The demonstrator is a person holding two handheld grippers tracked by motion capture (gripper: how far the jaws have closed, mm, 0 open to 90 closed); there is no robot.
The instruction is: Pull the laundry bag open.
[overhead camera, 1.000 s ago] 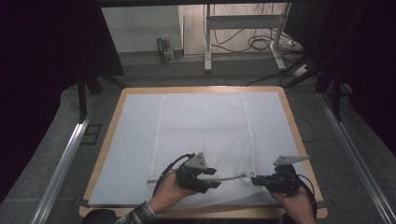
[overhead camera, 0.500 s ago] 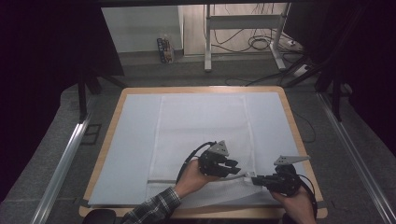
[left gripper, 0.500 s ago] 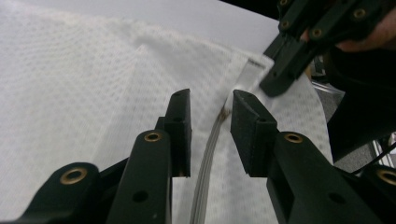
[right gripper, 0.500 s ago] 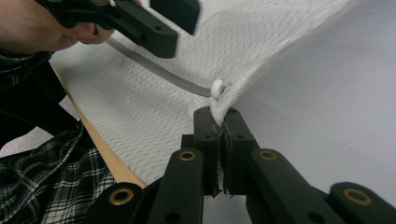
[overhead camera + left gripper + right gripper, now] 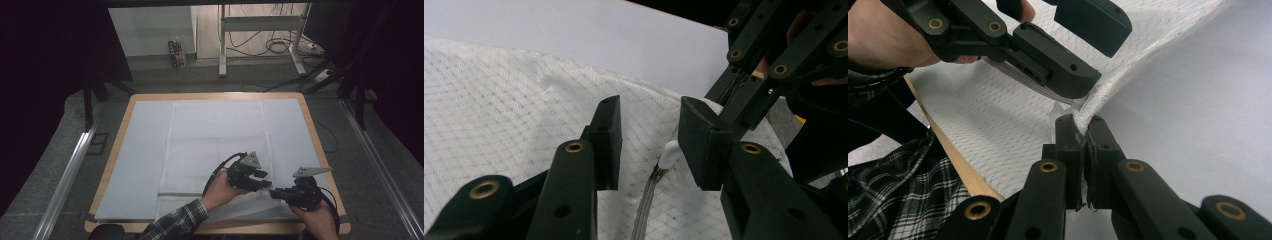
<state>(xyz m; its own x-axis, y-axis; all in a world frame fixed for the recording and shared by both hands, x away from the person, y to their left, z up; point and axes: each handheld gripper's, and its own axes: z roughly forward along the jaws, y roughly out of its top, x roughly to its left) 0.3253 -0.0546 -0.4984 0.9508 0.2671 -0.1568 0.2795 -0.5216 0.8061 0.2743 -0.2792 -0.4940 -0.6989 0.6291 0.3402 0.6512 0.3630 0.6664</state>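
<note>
Right gripper (image 5: 1084, 131): jaws clamped tight on corner of white mesh bag (image 5: 215, 145), fabric pinched between pads, lifted off mat. Left gripper (image 5: 649, 142): jaws part open, just been opening, nothing gripped; white zipper pull (image 5: 669, 154) on grey zipper tape lies between the 2 pads, untouched. In high view left gripper (image 5: 260, 181) sits just beside right gripper (image 5: 274, 192). Bag spread flat over pale mat (image 5: 140, 150) on wooden table (image 5: 320, 145), near edge raised at right-hand corner.
</note>
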